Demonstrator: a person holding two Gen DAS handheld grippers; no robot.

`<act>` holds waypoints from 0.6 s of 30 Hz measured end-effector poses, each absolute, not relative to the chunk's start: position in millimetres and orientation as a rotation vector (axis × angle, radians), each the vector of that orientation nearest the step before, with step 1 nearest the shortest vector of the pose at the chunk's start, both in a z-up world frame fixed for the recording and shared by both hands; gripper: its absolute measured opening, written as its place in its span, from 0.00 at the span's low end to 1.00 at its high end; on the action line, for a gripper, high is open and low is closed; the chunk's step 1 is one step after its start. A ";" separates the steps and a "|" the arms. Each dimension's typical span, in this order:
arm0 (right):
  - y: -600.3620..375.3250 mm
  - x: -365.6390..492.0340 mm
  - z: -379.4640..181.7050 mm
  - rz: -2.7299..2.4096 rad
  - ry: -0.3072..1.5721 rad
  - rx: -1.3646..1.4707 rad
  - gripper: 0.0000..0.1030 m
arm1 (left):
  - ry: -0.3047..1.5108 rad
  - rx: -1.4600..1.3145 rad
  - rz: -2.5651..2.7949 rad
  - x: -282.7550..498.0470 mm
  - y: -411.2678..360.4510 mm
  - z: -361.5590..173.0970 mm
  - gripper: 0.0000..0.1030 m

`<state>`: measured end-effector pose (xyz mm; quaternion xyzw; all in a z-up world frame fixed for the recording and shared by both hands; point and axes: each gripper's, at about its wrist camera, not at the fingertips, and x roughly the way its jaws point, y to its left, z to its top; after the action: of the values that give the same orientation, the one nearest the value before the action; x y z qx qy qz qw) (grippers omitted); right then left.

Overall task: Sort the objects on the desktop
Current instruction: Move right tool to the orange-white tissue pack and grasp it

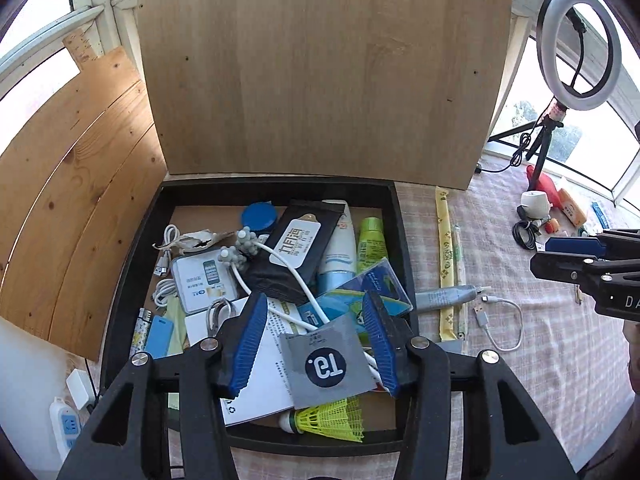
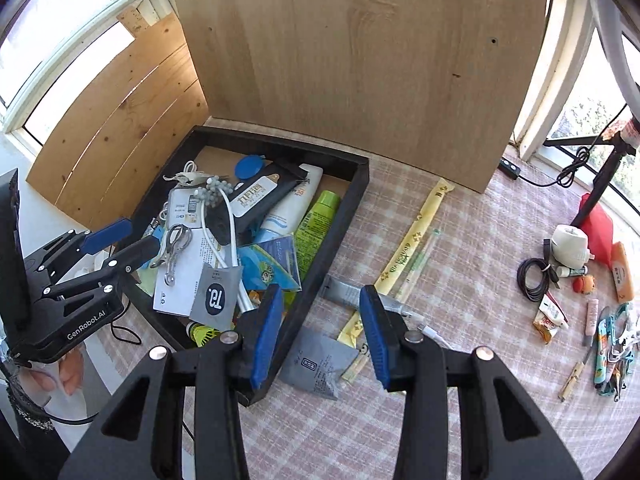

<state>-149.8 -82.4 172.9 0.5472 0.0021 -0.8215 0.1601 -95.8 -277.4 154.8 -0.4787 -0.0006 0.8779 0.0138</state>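
Observation:
A black tray (image 1: 276,192) holds a jumble: a grey "T9" sachet (image 1: 324,364), a black pouch (image 1: 296,248), a white sunscreen tube (image 1: 340,248), a green tube (image 1: 370,244) and a yellow shuttlecock (image 1: 328,420). My left gripper (image 1: 314,298) hangs open above the tray's near end, and the sachet lies loose below it. In the right wrist view the left gripper (image 2: 128,240) stands at the tray's left side. My right gripper (image 2: 320,308) is open over the tablecloth by the tray's right wall, above a grey tube (image 2: 348,292) and a second grey sachet (image 2: 316,364).
A tall wooden board (image 1: 320,72) stands behind the tray. A yellow chopstick sleeve (image 2: 412,248) and a white USB cable (image 1: 504,320) lie on the checked cloth. Far right are a black cable coil (image 2: 532,276), a tape roll (image 2: 570,248), pegs, and a ring light (image 1: 578,48).

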 end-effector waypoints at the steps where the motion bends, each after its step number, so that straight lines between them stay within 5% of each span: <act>1: -66.4 -147.5 172.4 -2.361 -0.005 1.572 0.38 | 0.007 -1.485 2.720 -97.8 -261.5 154.5 0.45; 18: 252.9 -138.3 163.2 -2.620 -0.117 1.678 0.38 | 0.051 -1.420 2.509 -124.3 30.6 141.2 0.44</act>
<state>-138.3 252.9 163.2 0.5389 -0.0376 -0.8414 0.0143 -124.3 30.6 141.2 -0.4885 0.0175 0.8629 0.1285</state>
